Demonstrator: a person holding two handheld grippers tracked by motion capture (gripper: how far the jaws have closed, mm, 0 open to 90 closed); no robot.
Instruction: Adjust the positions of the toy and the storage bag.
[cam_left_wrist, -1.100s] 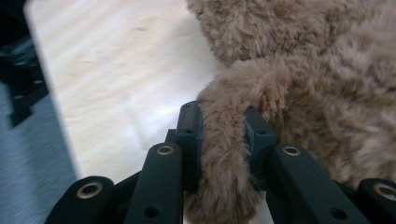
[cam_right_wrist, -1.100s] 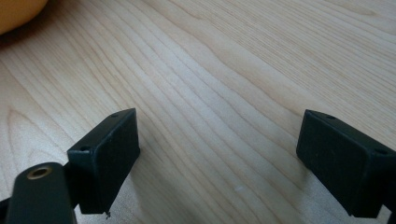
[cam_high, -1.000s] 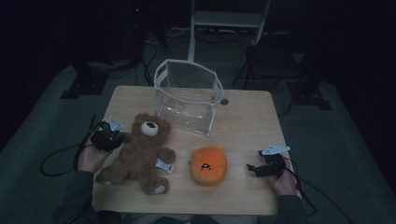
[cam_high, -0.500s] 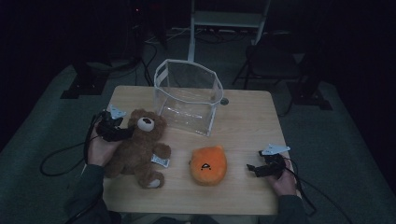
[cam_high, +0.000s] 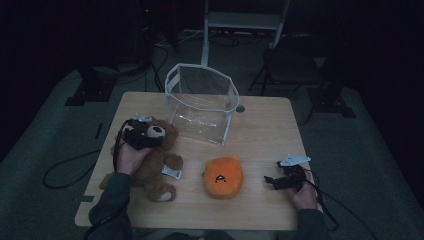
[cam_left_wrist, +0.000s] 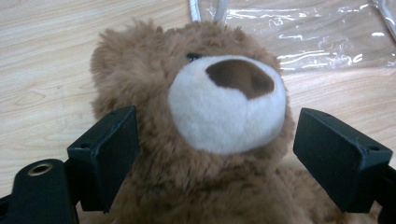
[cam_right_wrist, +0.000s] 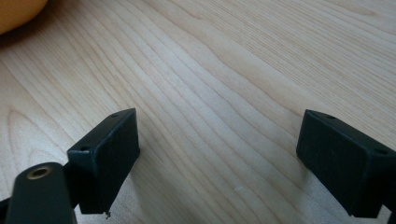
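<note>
A brown teddy bear (cam_high: 156, 167) lies on its back at the left of the wooden table (cam_high: 260, 125). My left gripper (cam_high: 144, 137) sits over the bear's head. In the left gripper view its jaws have just been opening and now stand wide on either side of the bear's (cam_left_wrist: 219, 107) white muzzle and neck; the left gripper (cam_left_wrist: 217, 126) is not squeezing it. An orange plush (cam_high: 223, 176) rests at the front middle. My right gripper (cam_high: 272, 181) lies open on the table to its right, with bare wood between the jaws of the right gripper (cam_right_wrist: 217, 126).
A clear plastic bin (cam_high: 200, 102) with a white rim stands at the back middle, just behind the bear's head. A corner of the orange plush (cam_right_wrist: 18, 11) shows at the top left of the right gripper view. Chair and stand legs surround the table on the dark floor.
My left hand has moved right, from beside the bear to over its head. The right hand and the orange plush have stayed put.
</note>
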